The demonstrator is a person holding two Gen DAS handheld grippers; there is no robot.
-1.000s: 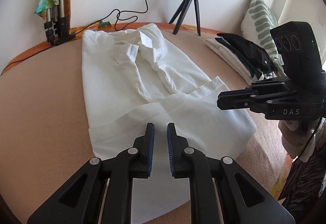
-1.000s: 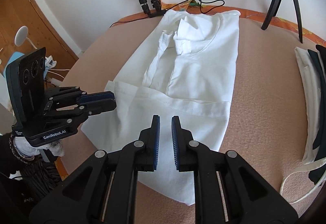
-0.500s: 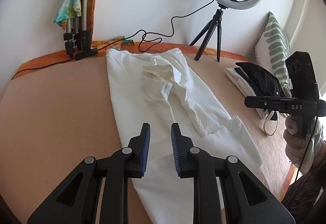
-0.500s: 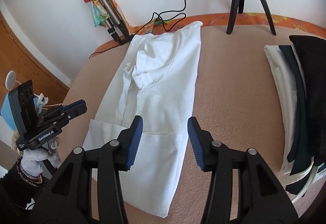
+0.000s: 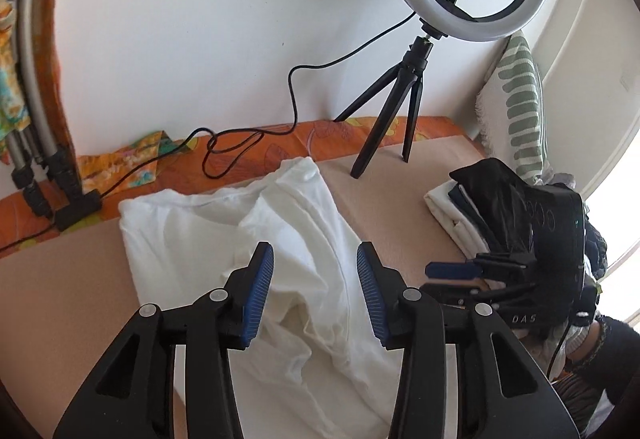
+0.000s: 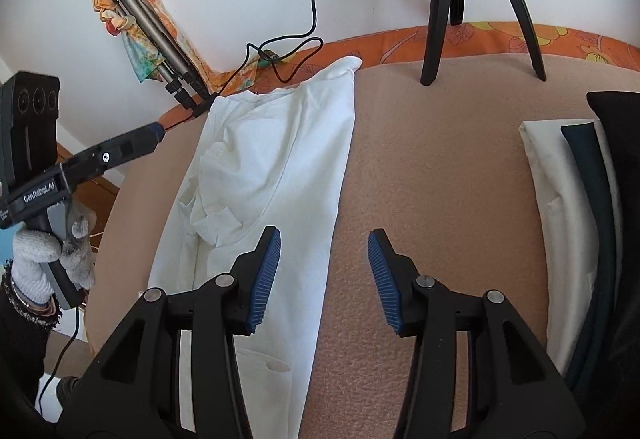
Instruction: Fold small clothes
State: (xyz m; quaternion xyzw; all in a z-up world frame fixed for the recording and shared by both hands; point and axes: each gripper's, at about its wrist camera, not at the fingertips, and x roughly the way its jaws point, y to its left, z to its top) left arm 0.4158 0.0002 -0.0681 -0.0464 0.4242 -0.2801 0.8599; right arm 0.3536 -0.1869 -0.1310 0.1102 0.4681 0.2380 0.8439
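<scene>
Above the white shirt [image 5: 304, 279], both claws, left claw [image 5: 315, 295] and right claw [image 6: 324, 279], gape empty.

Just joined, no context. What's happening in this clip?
A person with a handheld gripper in each hand is folding a white shirt on a peach-covered surface. The shirt lies as a long narrow strip, sides already folded in. Neither gripper holds anything: the left gripper has just been opening above the shirt, and the right gripper is open over the shirt's right edge. A stack of folded clothes sits to the right.
</scene>
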